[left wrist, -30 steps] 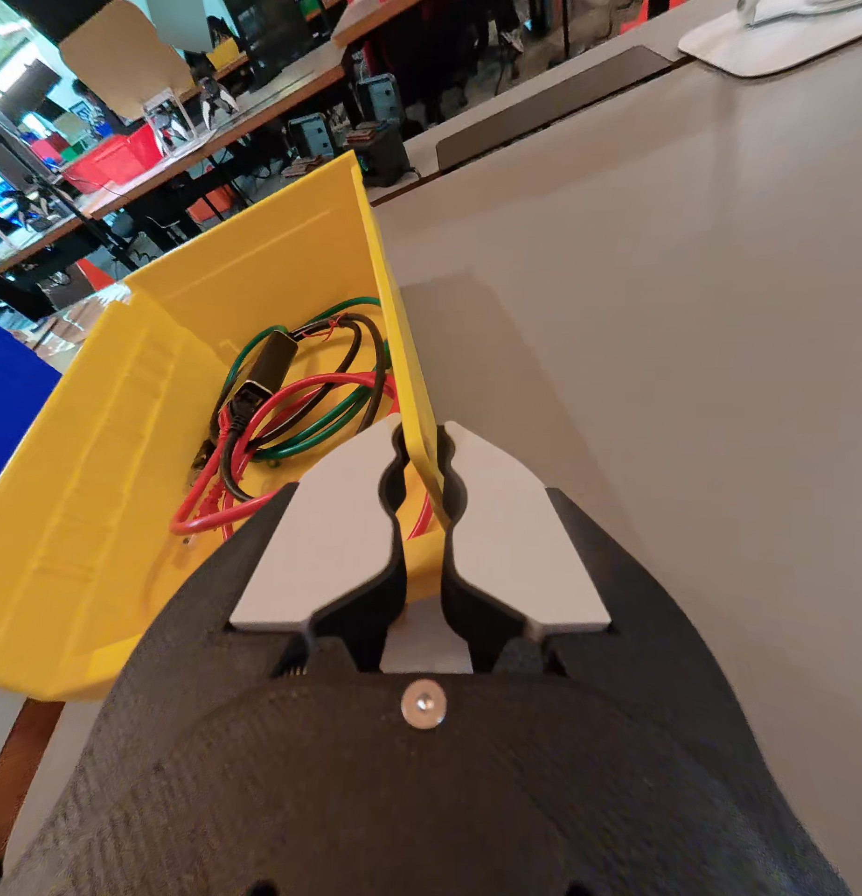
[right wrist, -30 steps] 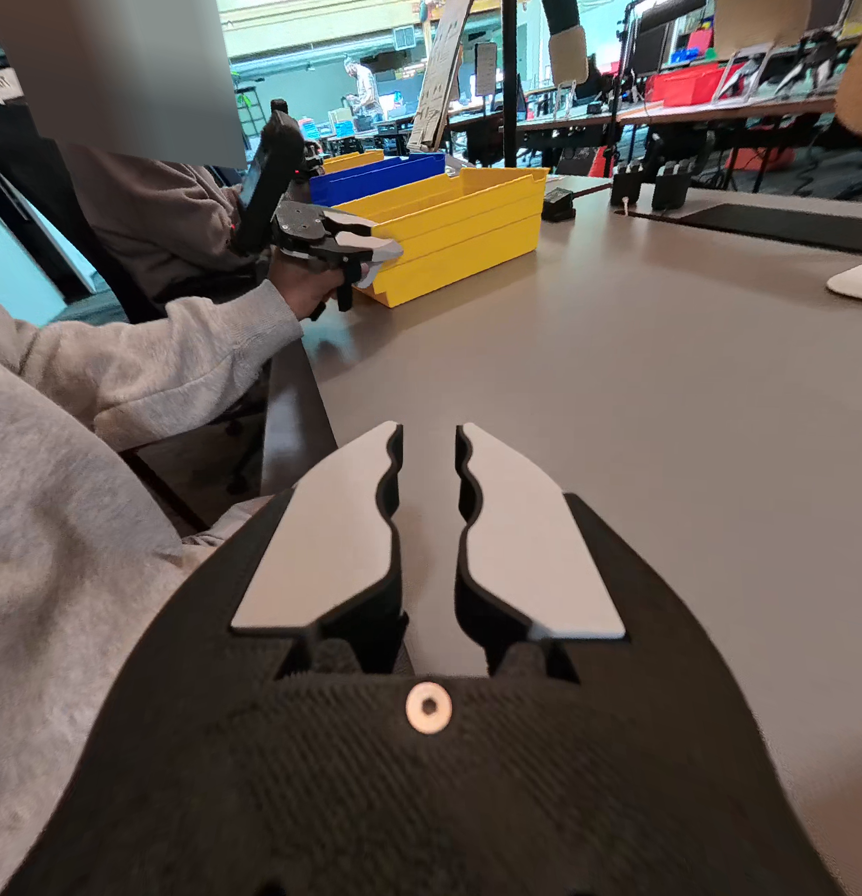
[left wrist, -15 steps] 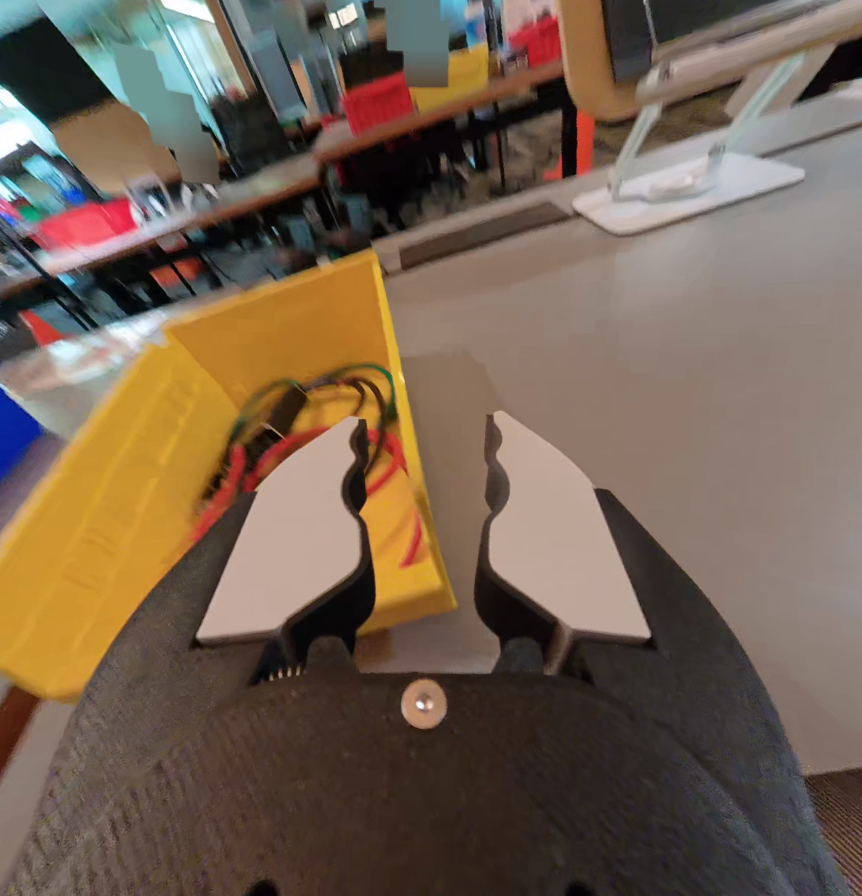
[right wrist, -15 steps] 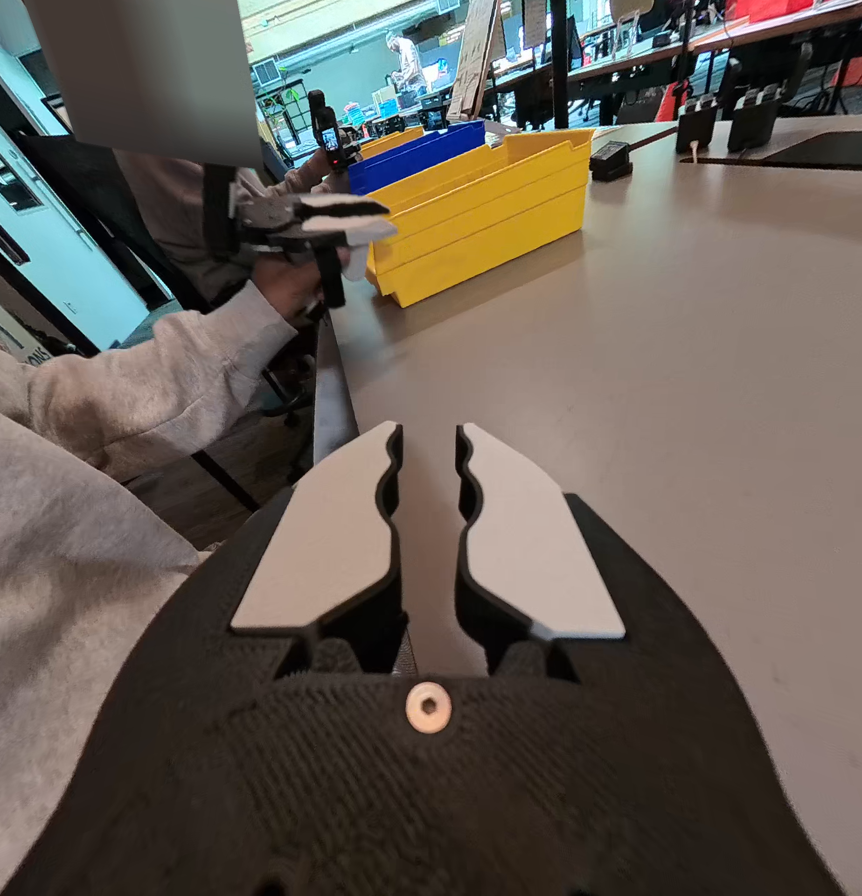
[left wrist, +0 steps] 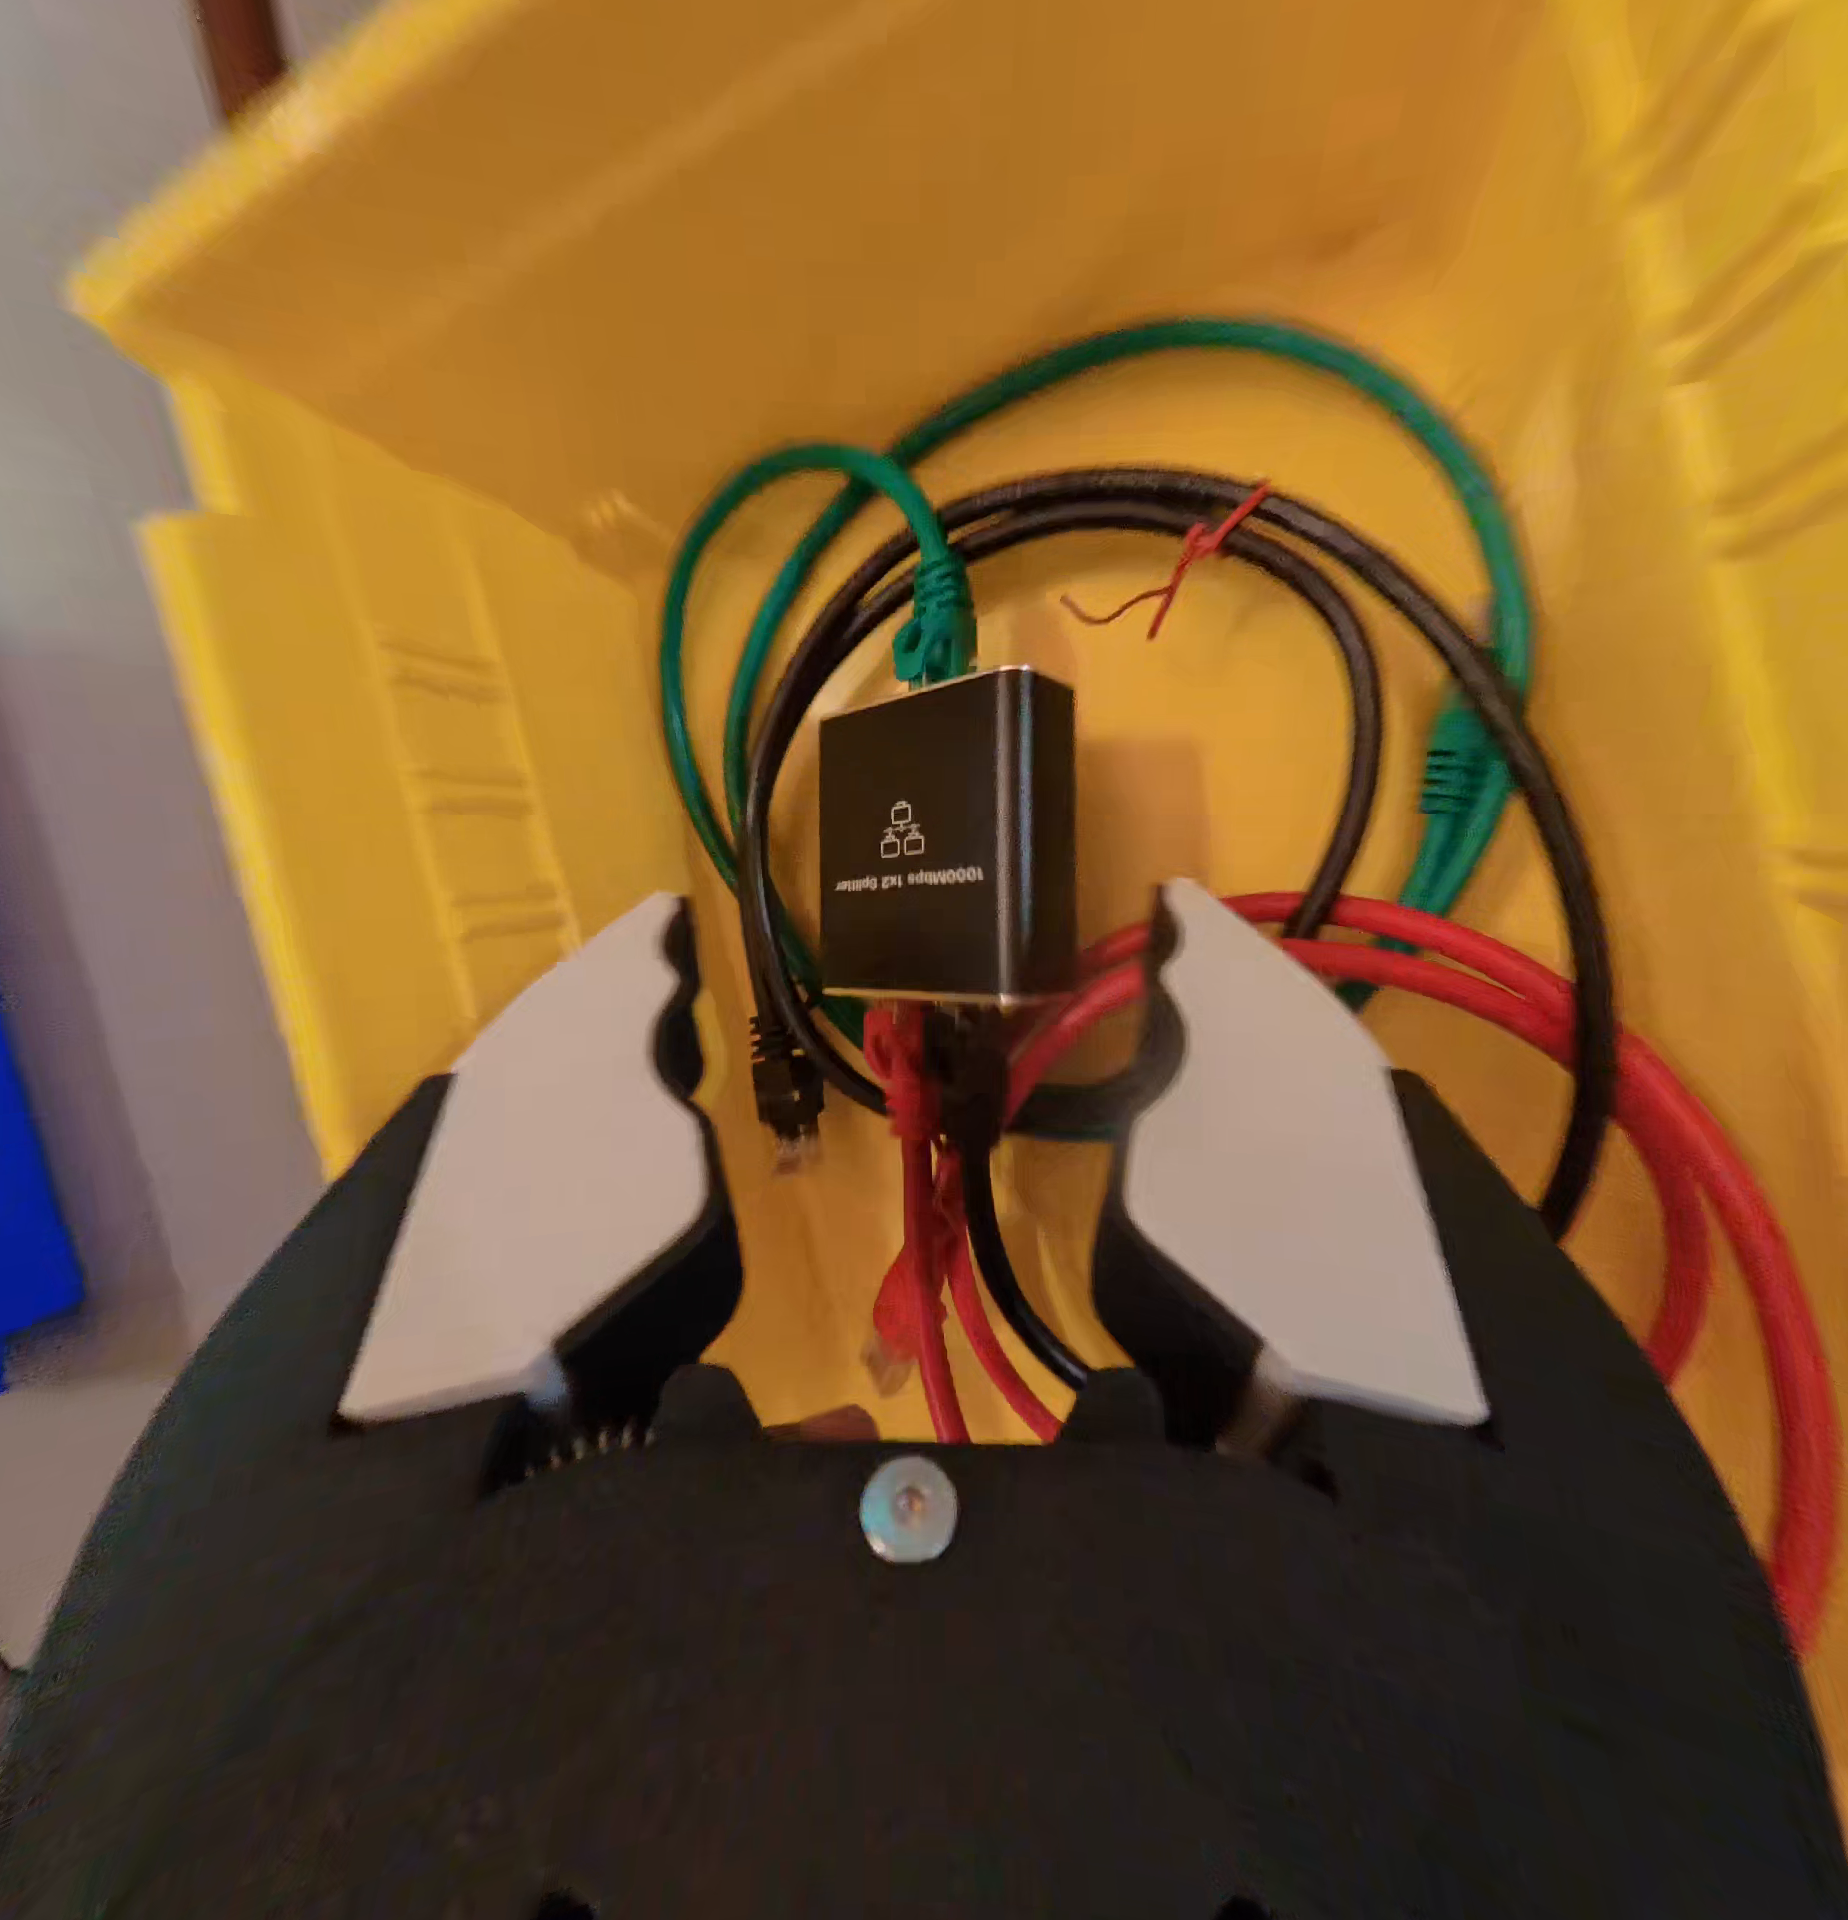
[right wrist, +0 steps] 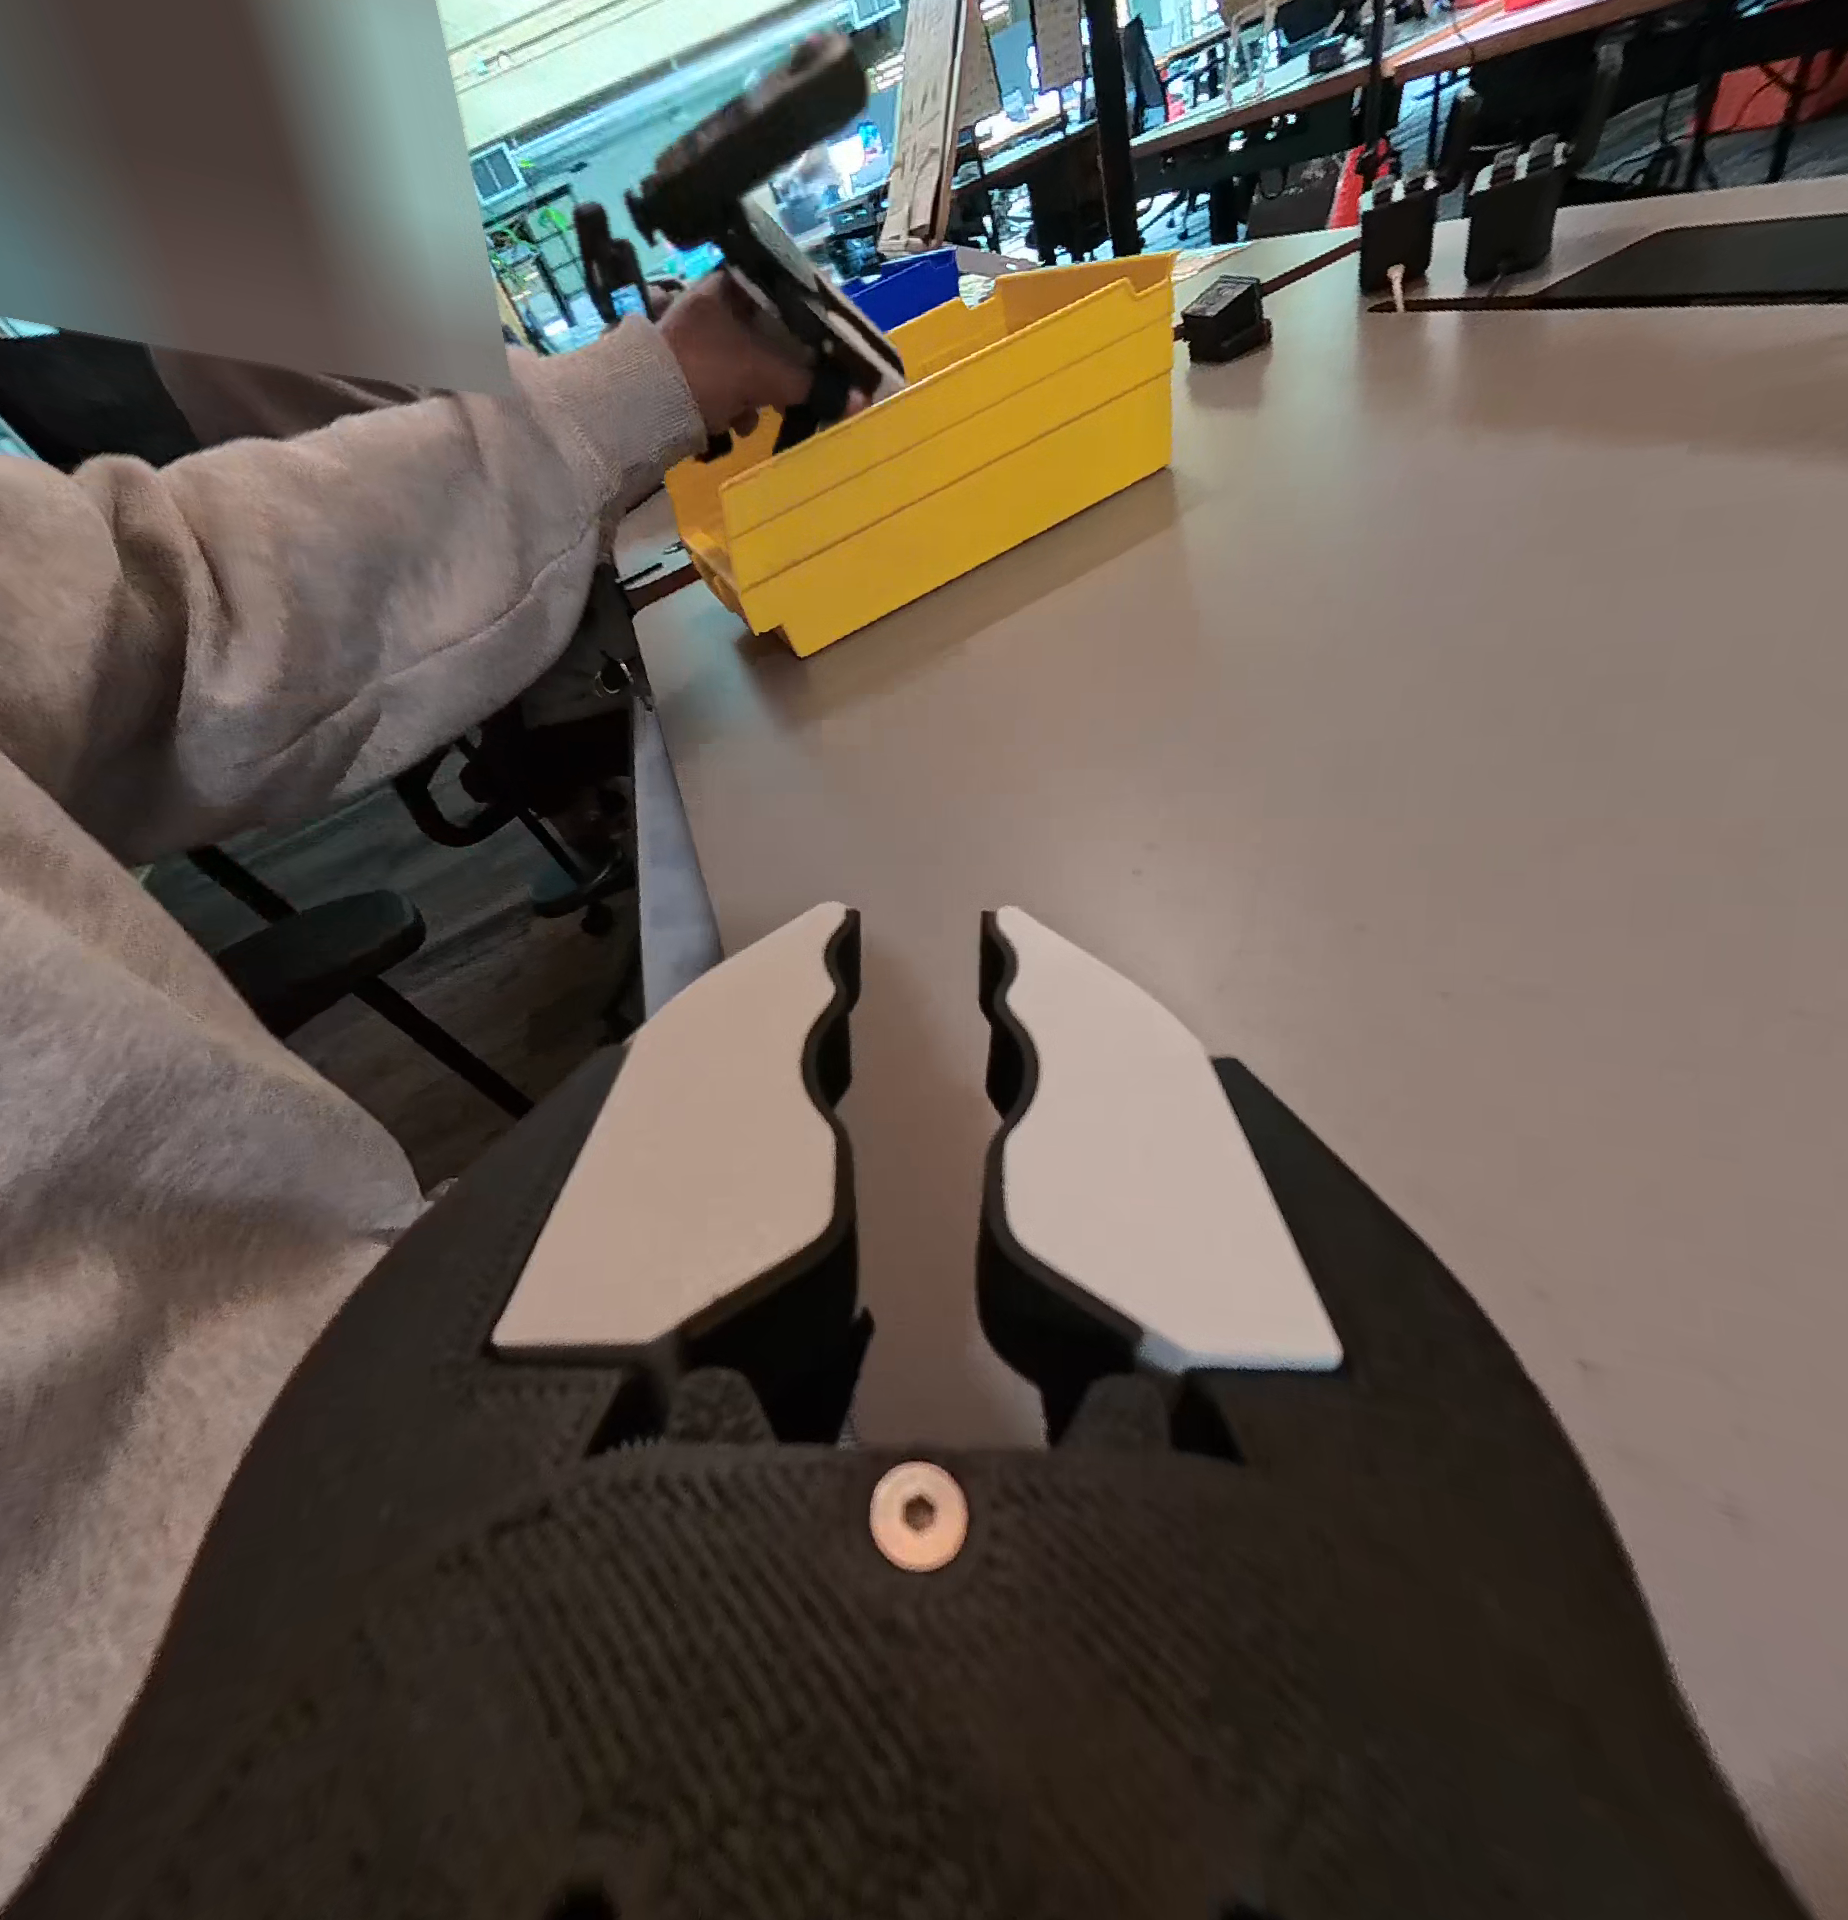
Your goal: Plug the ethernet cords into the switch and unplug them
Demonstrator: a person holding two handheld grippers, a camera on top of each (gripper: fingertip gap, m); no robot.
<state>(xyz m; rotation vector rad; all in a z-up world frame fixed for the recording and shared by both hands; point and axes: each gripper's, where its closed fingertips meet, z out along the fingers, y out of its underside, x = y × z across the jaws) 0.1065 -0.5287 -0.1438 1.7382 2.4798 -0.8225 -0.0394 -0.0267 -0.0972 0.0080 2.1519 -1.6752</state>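
In the left wrist view a small black switch [left wrist: 941, 831] lies in a yellow bin [left wrist: 587, 312]. A green cord [left wrist: 1460, 499] is plugged into its far end. A red cord [left wrist: 1522, 997] and a black cord [left wrist: 1367, 665] go into its near end. My left gripper [left wrist: 920, 914] is wide open above the bin, its fingers on either side of the switch's near end. My right gripper [right wrist: 918, 914] is a little open and empty, low over the grey table [right wrist: 1419, 831]. The right wrist view shows the left gripper [right wrist: 806, 343] tipped down into the bin [right wrist: 951, 468].
A blue bin [right wrist: 904, 286] stands behind the yellow one. A small black adapter [right wrist: 1226, 317] and two black chargers [right wrist: 1460, 223] sit at the table's far side. A person's grey sleeve [right wrist: 328, 540] reaches along the table's left edge.
My left gripper let go of the bin's wall, opened wide, rose and tipped down over the switch inside the bin. The right gripper has barely moved.
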